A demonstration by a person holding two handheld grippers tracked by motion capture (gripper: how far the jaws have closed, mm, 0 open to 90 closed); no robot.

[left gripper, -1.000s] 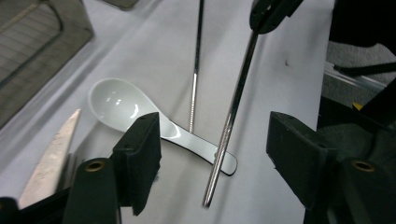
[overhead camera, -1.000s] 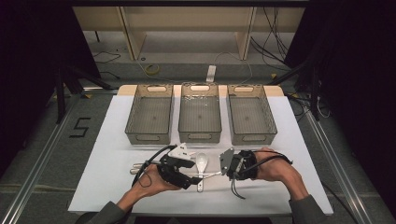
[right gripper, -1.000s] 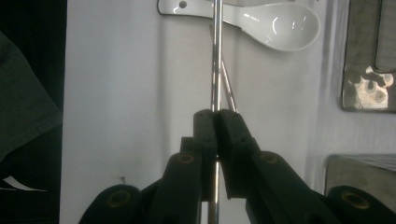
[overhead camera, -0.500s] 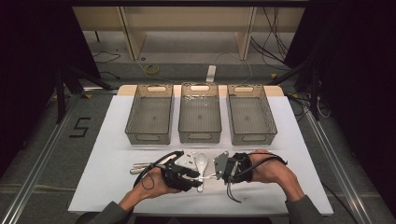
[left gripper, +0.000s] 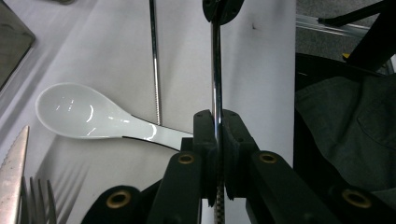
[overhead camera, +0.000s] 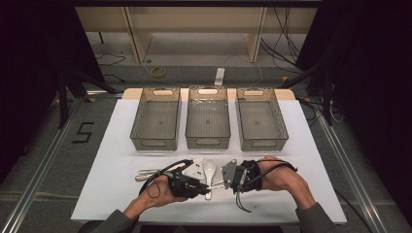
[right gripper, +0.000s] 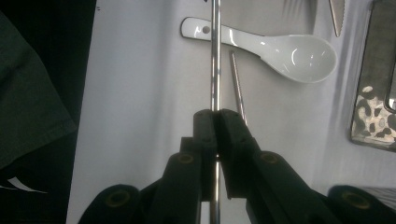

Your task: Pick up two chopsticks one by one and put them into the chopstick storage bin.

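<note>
Both grippers hold one metal chopstick (left gripper: pixel 215 70) between them, near the front edge of the surface (overhead camera: pixel 116 160). The left gripper (overhead camera: pixel 203 187) has just been closing its jaws, and in the left gripper view they now pinch the rod; the right gripper (overhead camera: pixel 226 183) has its jaws narrow and clamped on the same rod, seen in the right gripper view running straight up from between them. The chopstick spans the gap between the two grippers, just above the handle of a white spoon (overhead camera: pixel 209 170).

The step in hand looks like a handover, or a two-handed lift, of the chopstick. The next move probably calls for one gripper to let go while the other keeps its pinch, then a carry toward one of the three bins (overhead camera: pixel 208 116) along the back edge. The rod is thin and smooth, so it could turn or slip in a single grip.

A second chopstick (left gripper: pixel 154 65) lies on the surface beside the spoon. A fork (left gripper: pixel 35 205) and a serrated knife (left gripper: pixel 11 172) lie farther left.

The only writing that reads is a "5" marked on the floor (overhead camera: pixel 83 132) left of the surface. No brand or label can be made out on the cutlery or bins.
</note>
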